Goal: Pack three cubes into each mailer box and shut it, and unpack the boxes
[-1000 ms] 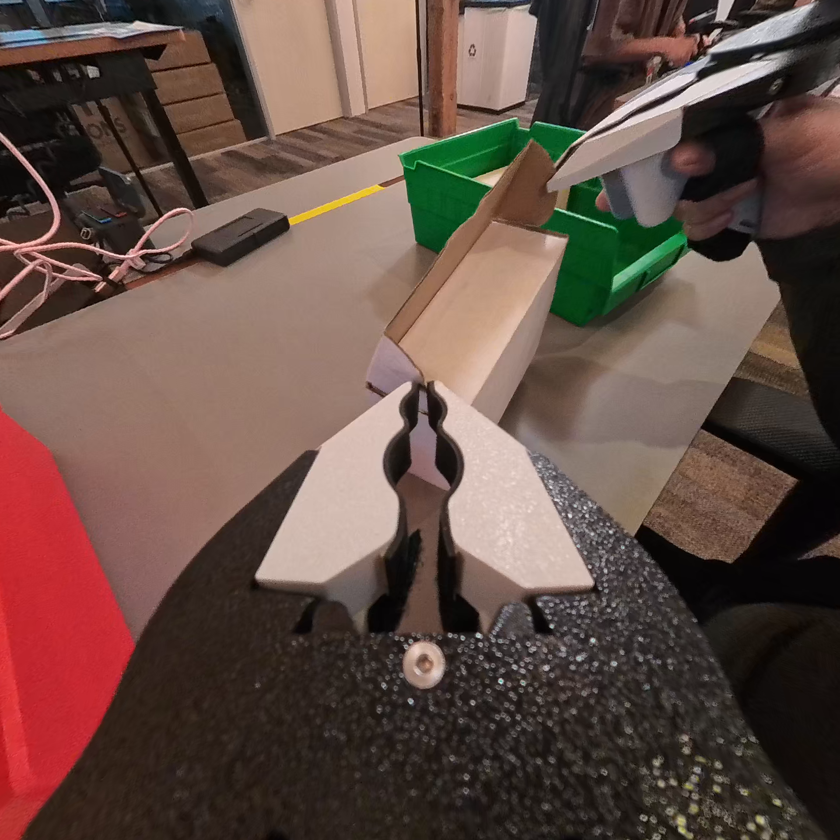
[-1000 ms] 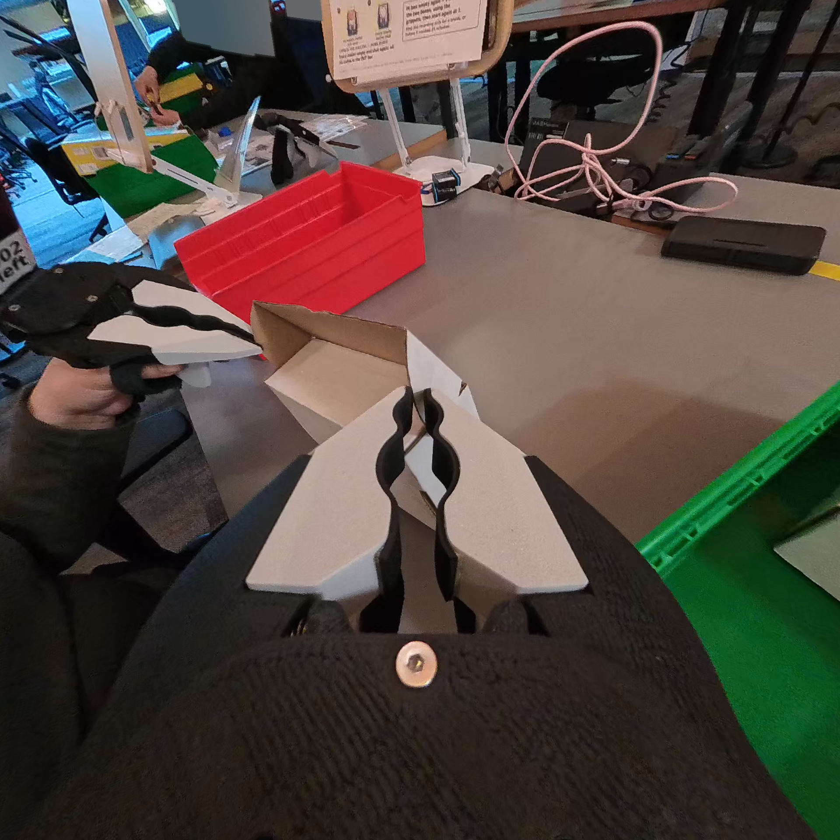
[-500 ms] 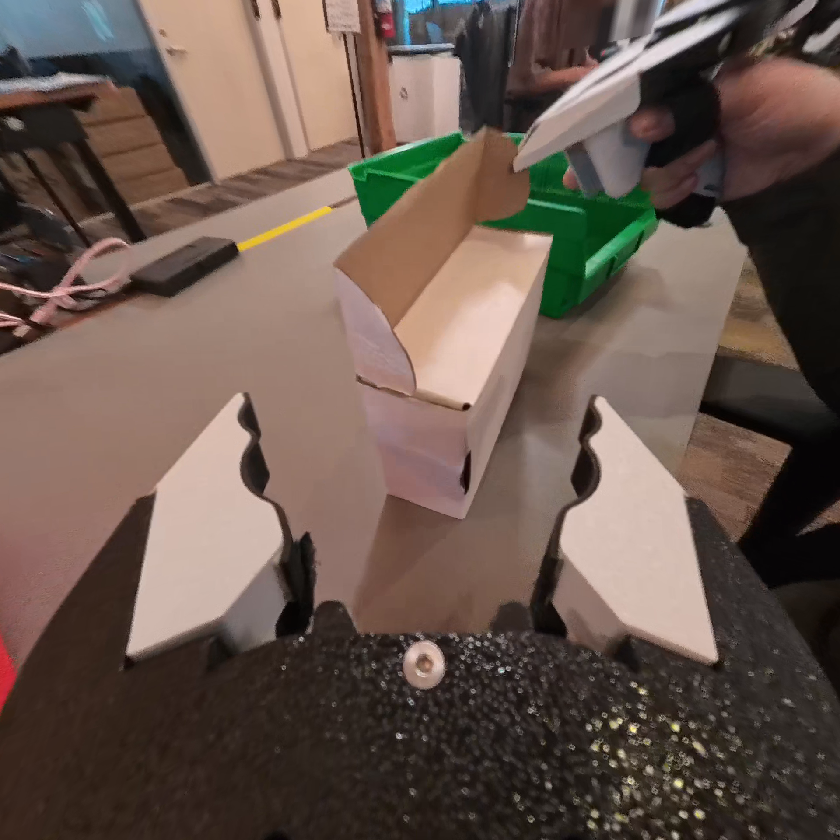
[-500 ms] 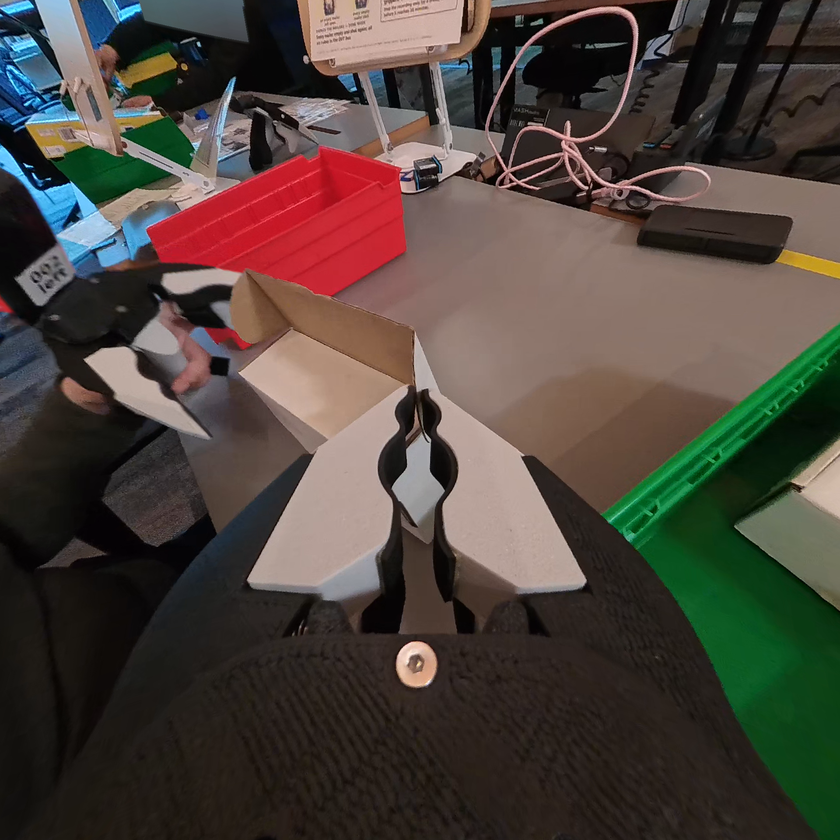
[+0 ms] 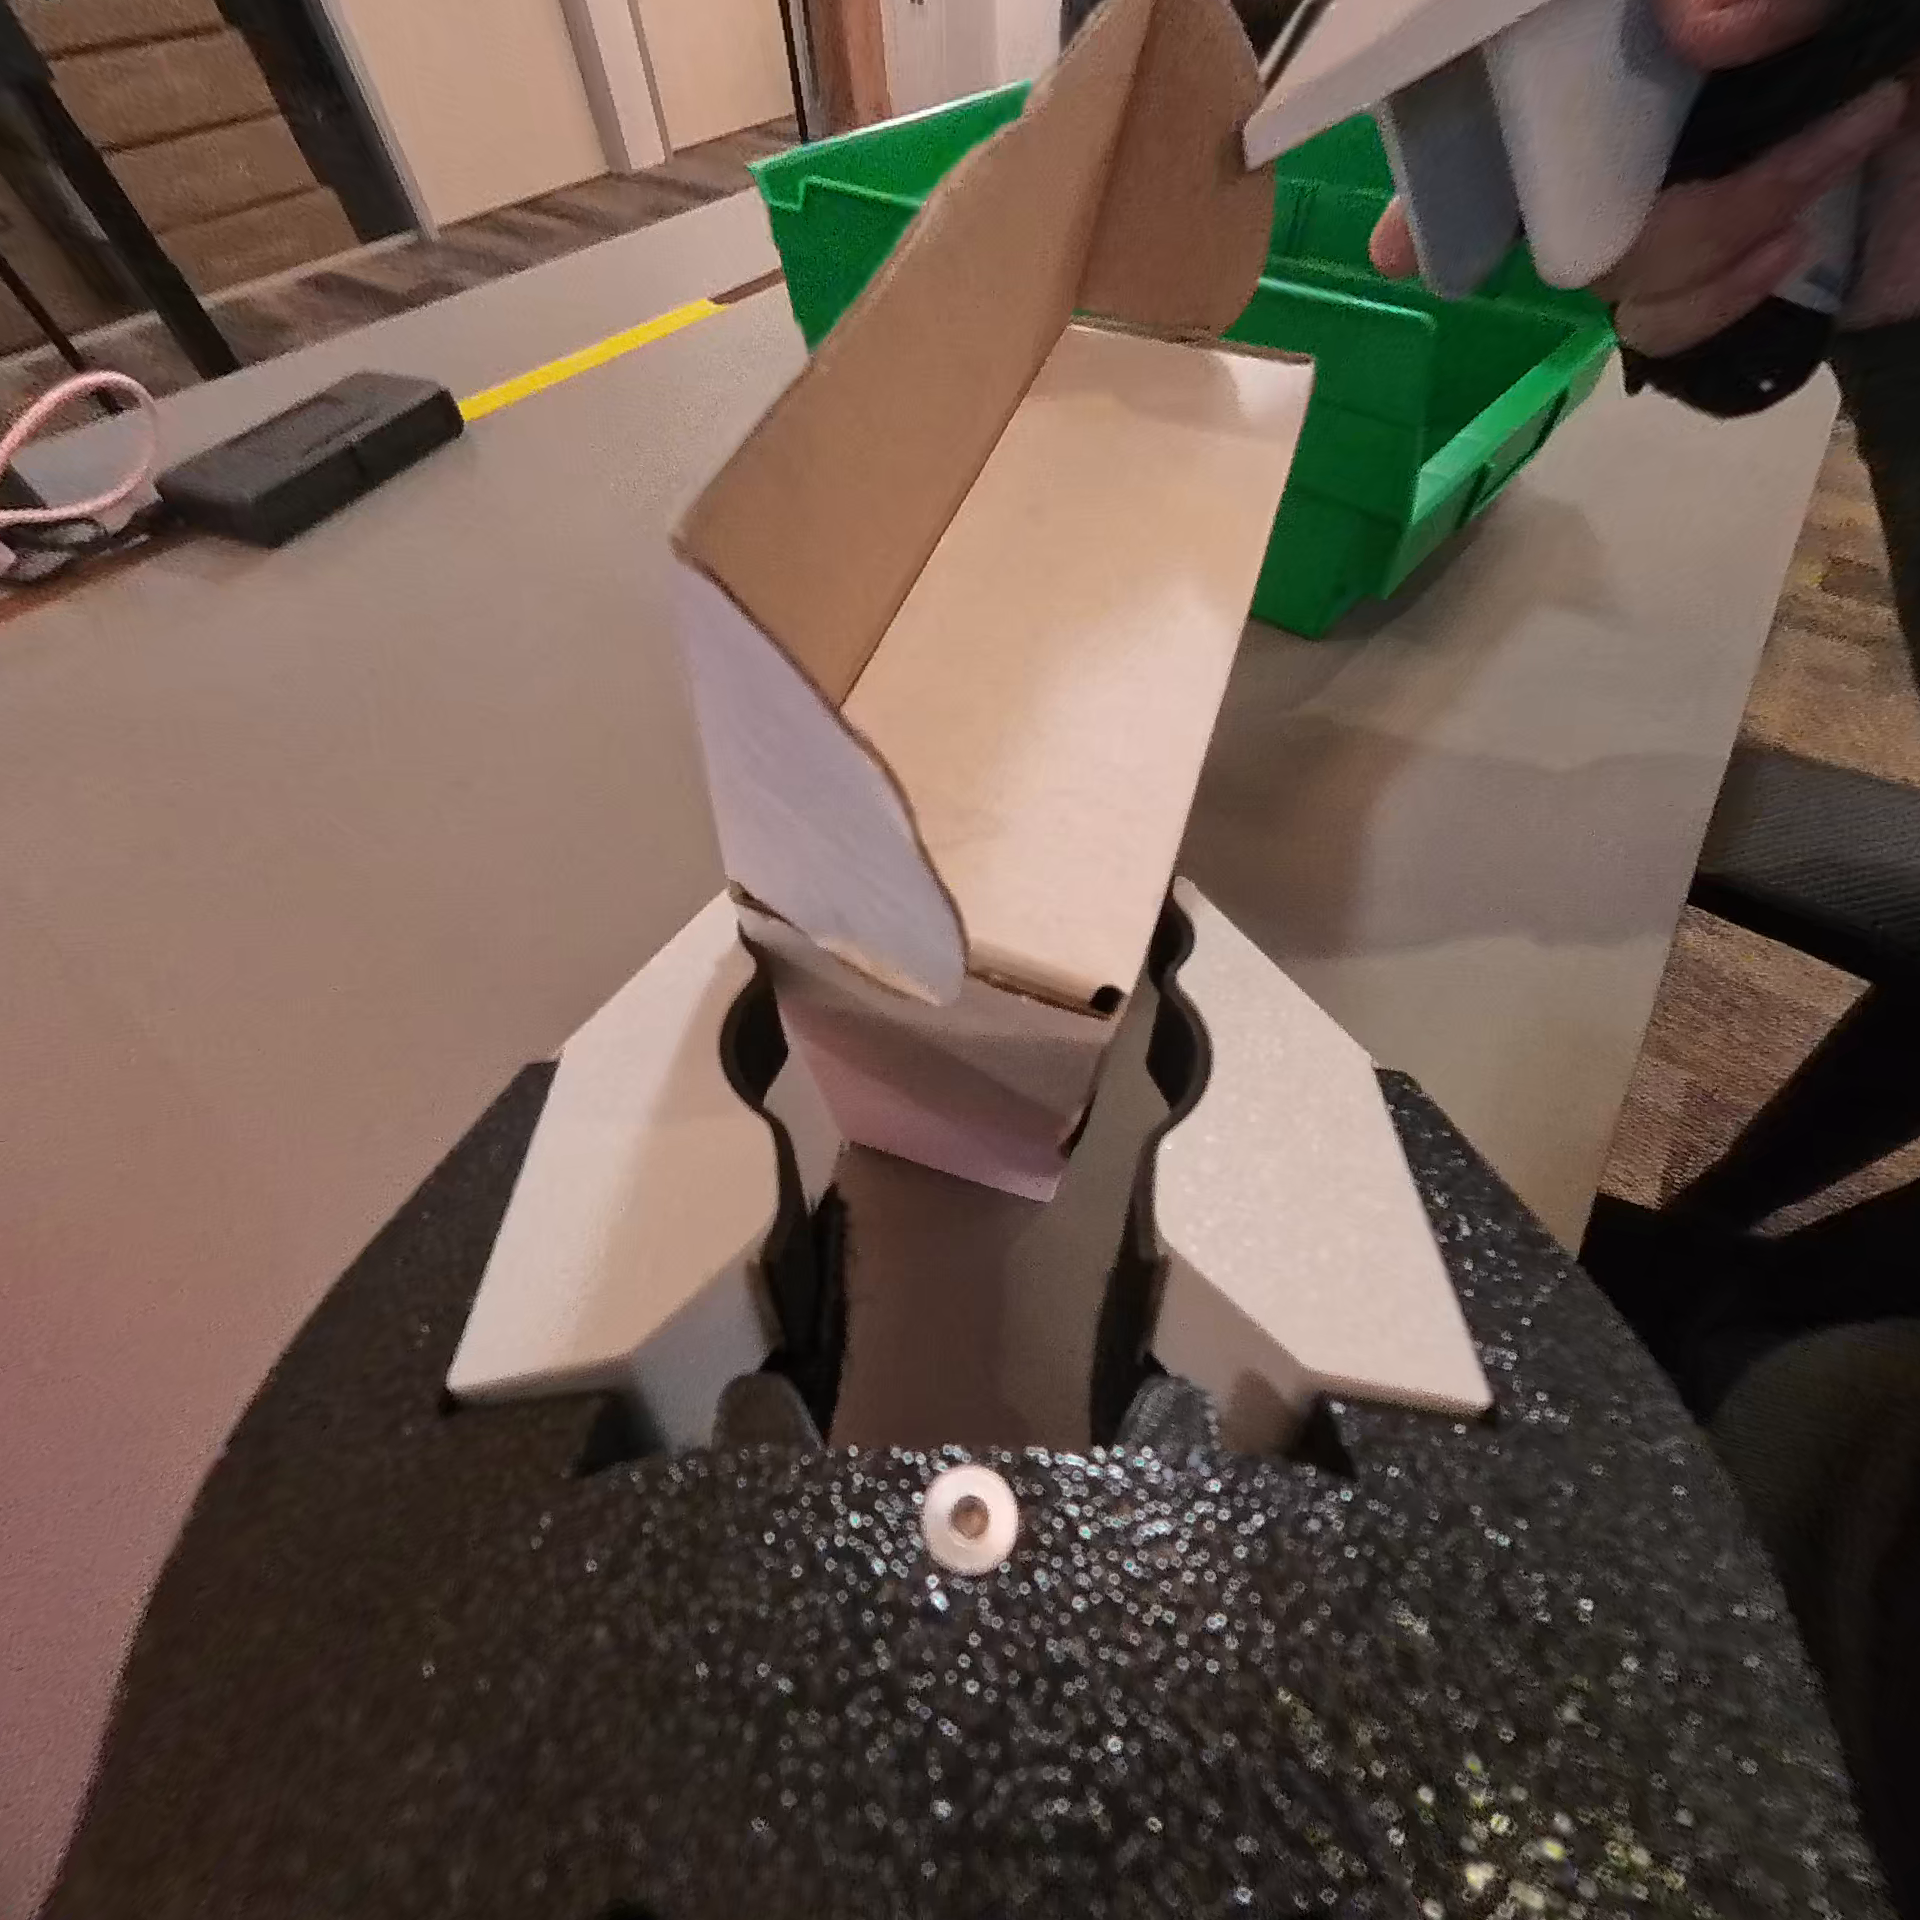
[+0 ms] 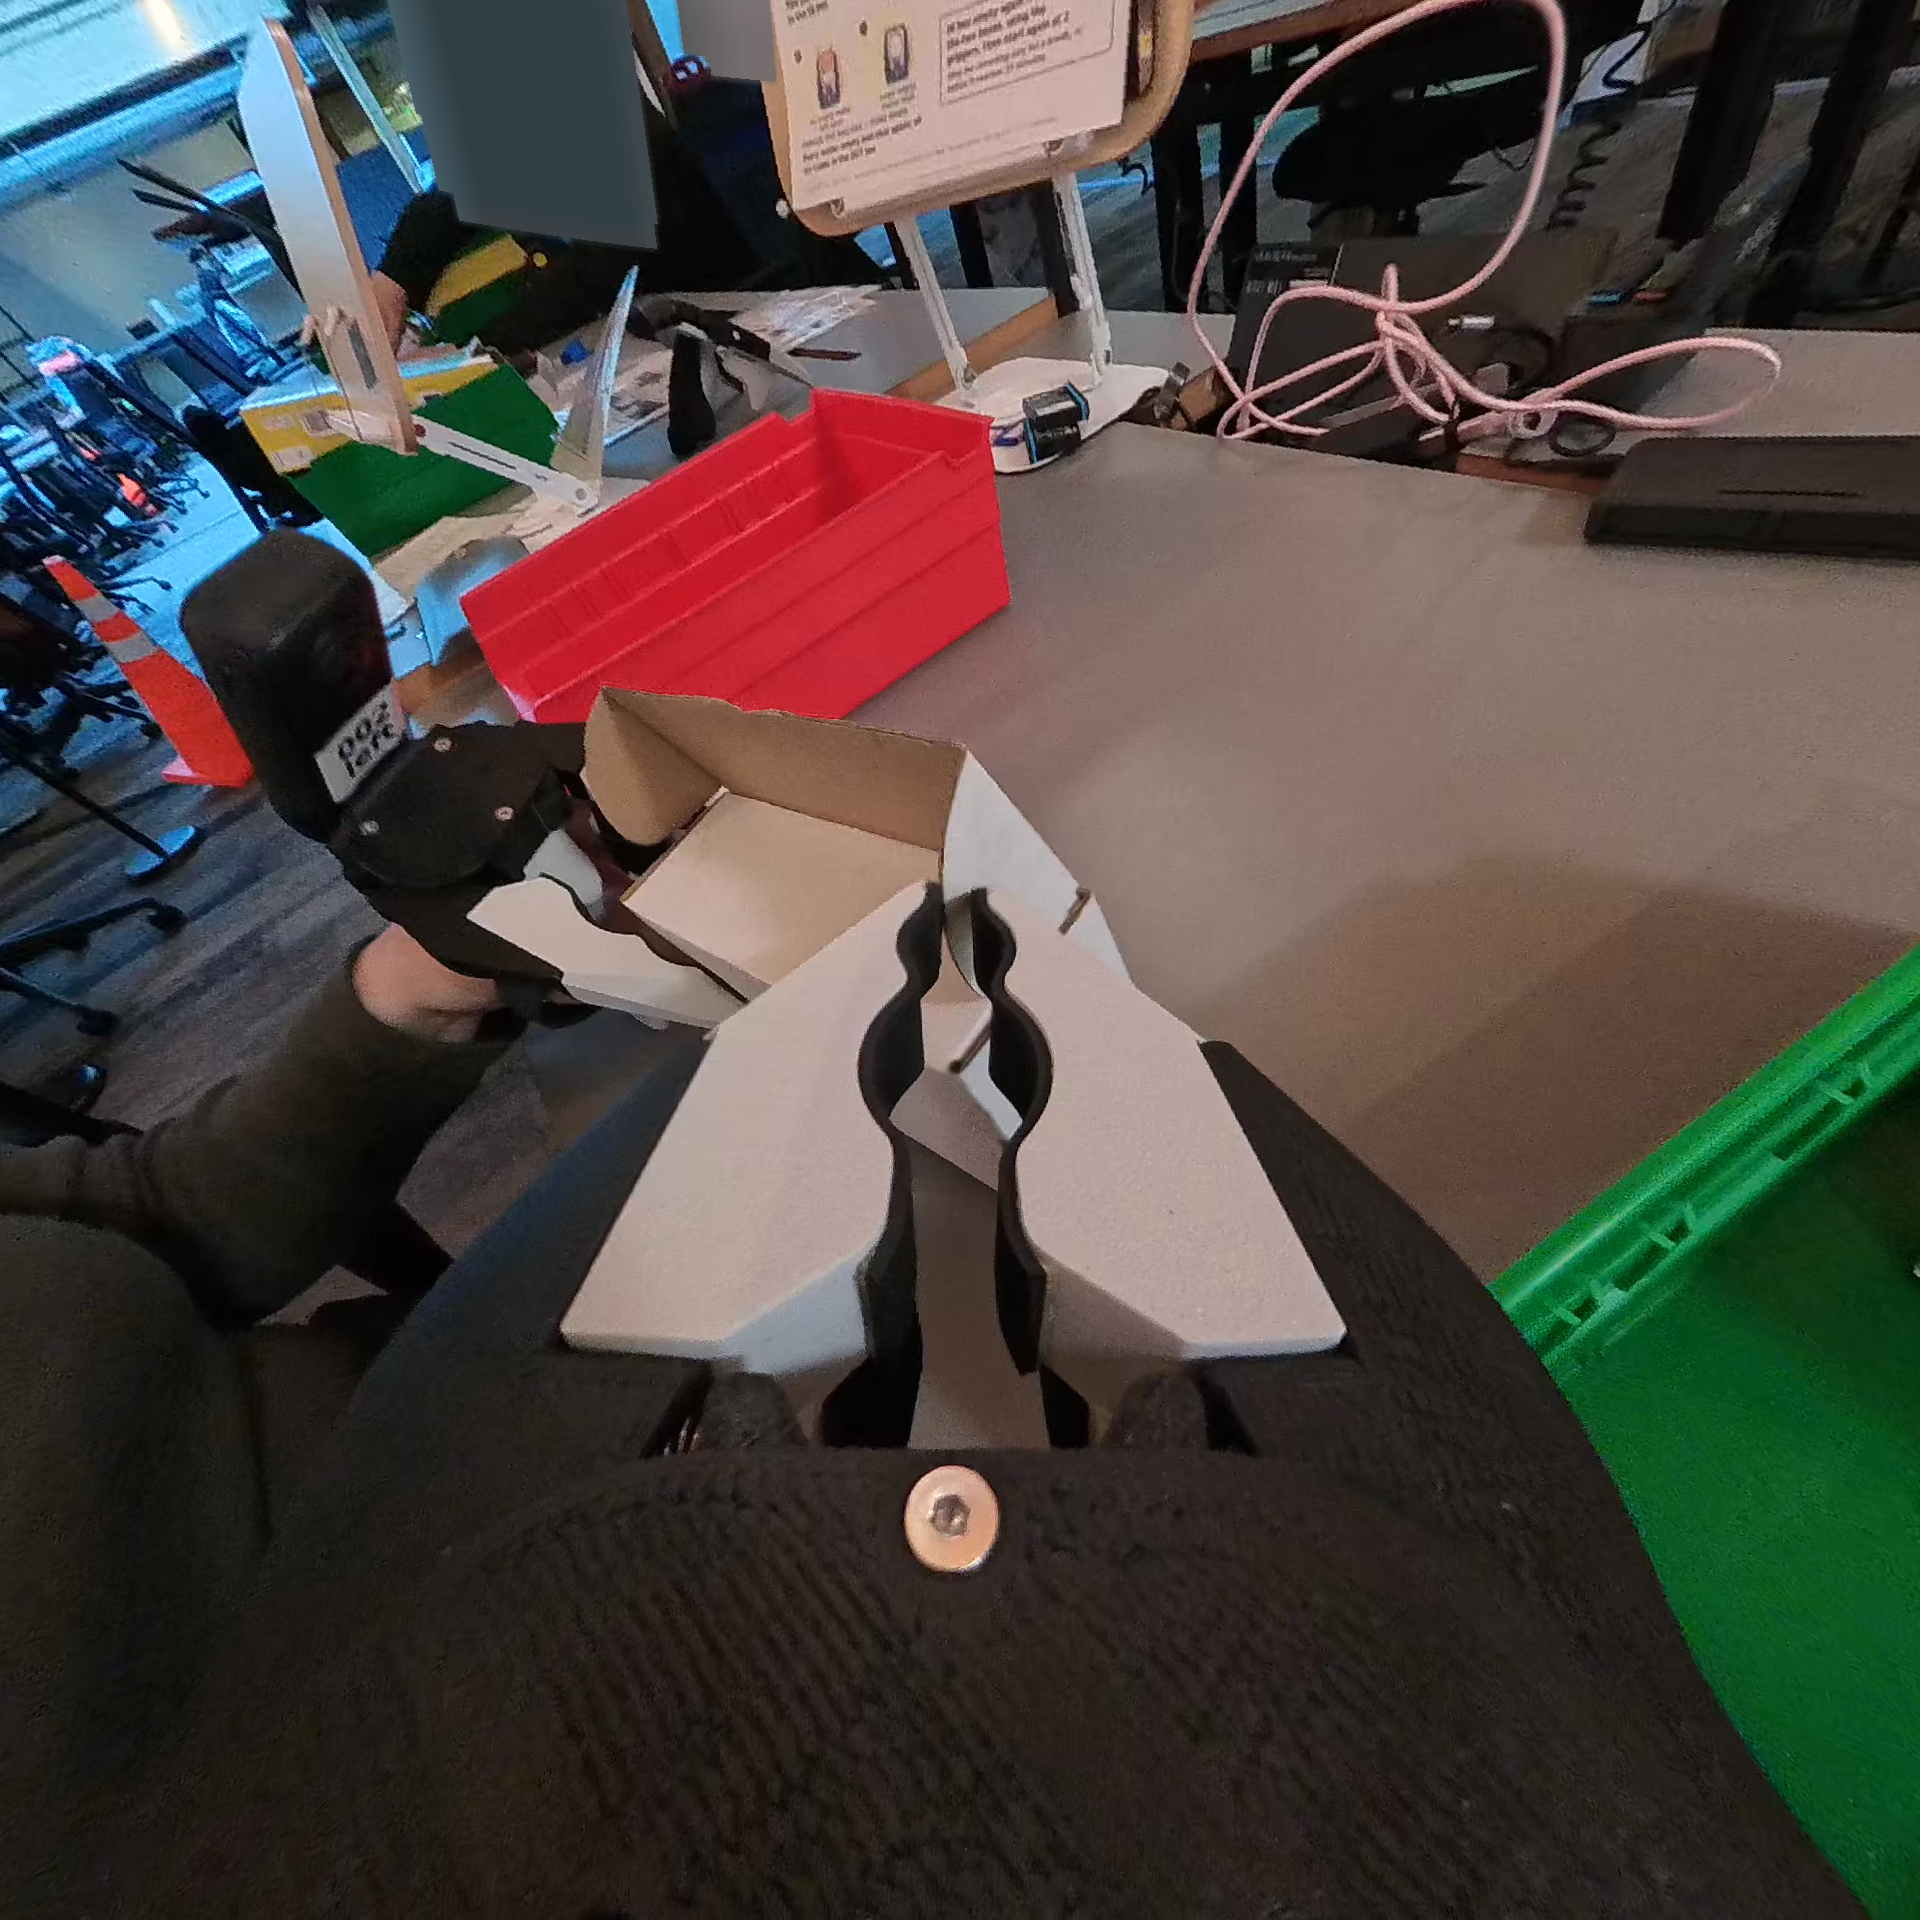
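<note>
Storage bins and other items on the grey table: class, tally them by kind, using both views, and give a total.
Storage bins: 2, one red, one green
Open mailer box: 1
Handheld grippers: 2, left gripper, right gripper
Flat black device: 1
Total: 6

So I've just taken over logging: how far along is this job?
Early or mid-cycle. Done: one mailer box stands on the table, lid up. In hand: the right tool pinches a lid flap; the left tool straddles the box's near end. No cubes show, so which phase this is stays unclear.
</note>
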The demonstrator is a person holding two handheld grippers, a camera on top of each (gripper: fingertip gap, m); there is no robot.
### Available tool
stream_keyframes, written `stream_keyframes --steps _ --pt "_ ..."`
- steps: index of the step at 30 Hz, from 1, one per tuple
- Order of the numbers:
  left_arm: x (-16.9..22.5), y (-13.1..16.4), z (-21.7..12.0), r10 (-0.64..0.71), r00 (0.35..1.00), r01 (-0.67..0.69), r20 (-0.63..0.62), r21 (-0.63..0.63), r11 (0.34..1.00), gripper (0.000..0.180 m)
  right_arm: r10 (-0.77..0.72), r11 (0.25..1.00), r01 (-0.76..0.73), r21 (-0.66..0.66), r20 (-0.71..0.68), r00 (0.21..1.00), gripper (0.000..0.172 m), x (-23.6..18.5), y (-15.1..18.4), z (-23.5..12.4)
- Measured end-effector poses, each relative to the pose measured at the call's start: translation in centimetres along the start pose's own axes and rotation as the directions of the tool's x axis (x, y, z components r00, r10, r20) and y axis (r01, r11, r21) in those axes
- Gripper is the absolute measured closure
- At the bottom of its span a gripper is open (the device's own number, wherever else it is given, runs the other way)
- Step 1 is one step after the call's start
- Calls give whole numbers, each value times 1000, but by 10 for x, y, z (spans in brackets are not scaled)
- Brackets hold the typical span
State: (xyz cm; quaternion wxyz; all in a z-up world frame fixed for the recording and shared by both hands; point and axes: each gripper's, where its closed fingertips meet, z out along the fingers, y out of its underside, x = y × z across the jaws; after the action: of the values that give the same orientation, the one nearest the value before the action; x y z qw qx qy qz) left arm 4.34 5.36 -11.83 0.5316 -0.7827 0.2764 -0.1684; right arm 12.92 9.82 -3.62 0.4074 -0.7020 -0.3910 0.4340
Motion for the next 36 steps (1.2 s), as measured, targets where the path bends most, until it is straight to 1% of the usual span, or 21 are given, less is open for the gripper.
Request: stream_keyframes --steps 5,9,11,14,16,18,19,21,23,26,29,32,36 --pt "-2 1 1 -19 1000 19 1 -22 1000 110 2 1000 -2 -19 -18 1000 169 4 4 4" --pt "-1 2 0 -2 1000 2 1 -29 1000 109 -2 999 1 -35 -33 999 169 8 8 4" --pt "1 -1 -3 25 1000 -25 -11 -6 1000 110 -3 999 1 -42 -50 999 170 11 9 5" --pt "-3 -8 -22 19 1000 -20 20 64 998 100 8 999 -9 -35 -36 999 170 10 8 5" --pt "-6 -19 -43 22 999 -29 45 160 987 107 4 999 -6 -39 -36 999 171 9 9 6" --pt "-6 -30 -64 29 999 -39 43 241 970 116 6 999 -8 -42 -33 999 171 9 10 7" --pt "-8 -34 -73 32 998 -46 55 267 963 124 7 999 -9 -42 -30 1000 171 8 10 8" --pt "-10 -41 -86 51 996 -69 69 295 953 143 9 999 -10 -43 -21 1000 171 6 10 8" --pt "-6 -46 -90 66 996 -80 56 292 953 160 10 999 -11 -45 -8 1000 171 3 10 9" --pt "0 -46 -85 71 997 -78 39 257 963 167 7 999 -7 -48 0 1000 170 0 11 10" --pt "3 -46 -82 55 998 -62 33 261 963 180 7 999 -7 -52 6 1000 170 -1 12 10" --pt "5 -47 -79 28 1000 -28 5 266 963 180 11 998 -10 -59 26 1000 170 -5 13 11" --pt "9 -46 -72 8 1000 -3 -21 234 972 180 20 997 -15 -73 73 997 170 -14 15 15"
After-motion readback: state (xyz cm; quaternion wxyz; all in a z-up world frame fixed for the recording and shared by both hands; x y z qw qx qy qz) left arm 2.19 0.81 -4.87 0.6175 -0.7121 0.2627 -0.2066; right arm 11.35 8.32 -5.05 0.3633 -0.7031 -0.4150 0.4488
